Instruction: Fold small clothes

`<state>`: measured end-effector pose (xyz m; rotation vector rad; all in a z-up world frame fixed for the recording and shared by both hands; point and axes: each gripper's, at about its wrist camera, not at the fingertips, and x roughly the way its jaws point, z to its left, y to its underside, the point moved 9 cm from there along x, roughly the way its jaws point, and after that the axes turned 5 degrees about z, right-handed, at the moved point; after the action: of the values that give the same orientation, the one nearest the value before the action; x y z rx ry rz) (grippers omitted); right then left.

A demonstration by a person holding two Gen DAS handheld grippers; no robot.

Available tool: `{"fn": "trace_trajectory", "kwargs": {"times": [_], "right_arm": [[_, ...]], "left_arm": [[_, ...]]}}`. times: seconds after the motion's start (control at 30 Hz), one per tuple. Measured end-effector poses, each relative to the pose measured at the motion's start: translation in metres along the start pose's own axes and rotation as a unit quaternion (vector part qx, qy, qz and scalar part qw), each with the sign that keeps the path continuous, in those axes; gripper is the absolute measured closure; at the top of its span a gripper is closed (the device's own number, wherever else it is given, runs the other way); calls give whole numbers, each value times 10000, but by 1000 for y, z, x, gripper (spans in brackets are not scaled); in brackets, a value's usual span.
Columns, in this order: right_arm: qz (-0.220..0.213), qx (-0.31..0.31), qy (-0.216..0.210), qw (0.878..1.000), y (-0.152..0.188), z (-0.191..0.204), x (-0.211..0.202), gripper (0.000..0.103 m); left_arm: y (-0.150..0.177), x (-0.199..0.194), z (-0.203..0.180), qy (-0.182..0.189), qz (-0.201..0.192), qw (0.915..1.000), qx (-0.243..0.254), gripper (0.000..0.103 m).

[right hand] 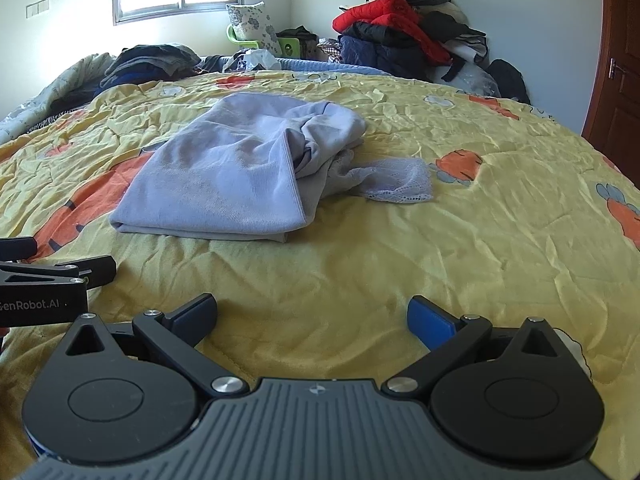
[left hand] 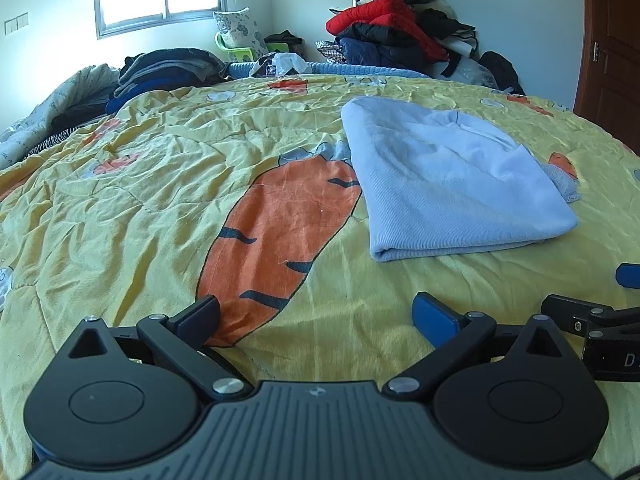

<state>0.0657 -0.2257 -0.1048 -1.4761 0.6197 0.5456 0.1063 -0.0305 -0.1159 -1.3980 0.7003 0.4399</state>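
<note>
Garment first: light-blue knit top [left hand: 452,184], folded into a rough rectangle, lies flat on the yellow carrot-print quilt [left hand: 168,184], right of centre in the left wrist view and left of centre in the right wrist view [right hand: 224,184]. Its folded edge faces the cameras; a lacy grey bit [right hand: 396,182] sticks out from the right side, most of it seen in the right wrist view, and the far right part is bunched, not flat. Left gripper [left hand: 316,316] sits low at frame bottom w/ fingers spread wide, nothing between them, quilt showing in the gap. Right gripper [right hand: 312,314] same: fingers apart, holding nothing, well short of the top. Each gripper shows at the other's frame edge, lower right in the left wrist view [left hand: 600,332], lower left in the right wrist view [right hand: 52,280]. Bkgd: window [left hand: 160,0] upper left, green chair w/ floral pillow [left hand: 240,28] under it, dark folded clothes [left hand: 160,72] at the bed's far left, heap of red and dark jackets [left hand: 400,32] upper right, brown door [left hand: 612,48] at the right edge.
</note>
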Motion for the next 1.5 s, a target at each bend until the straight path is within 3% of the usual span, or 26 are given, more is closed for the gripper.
{"fn": "trace_trajectory", "kwargs": {"times": [1.5], "right_arm": [[-3,105,113,9999,0,-2,2,0]], "left_arm": [[0,0,1,25,10,10000,-36,0]]}}
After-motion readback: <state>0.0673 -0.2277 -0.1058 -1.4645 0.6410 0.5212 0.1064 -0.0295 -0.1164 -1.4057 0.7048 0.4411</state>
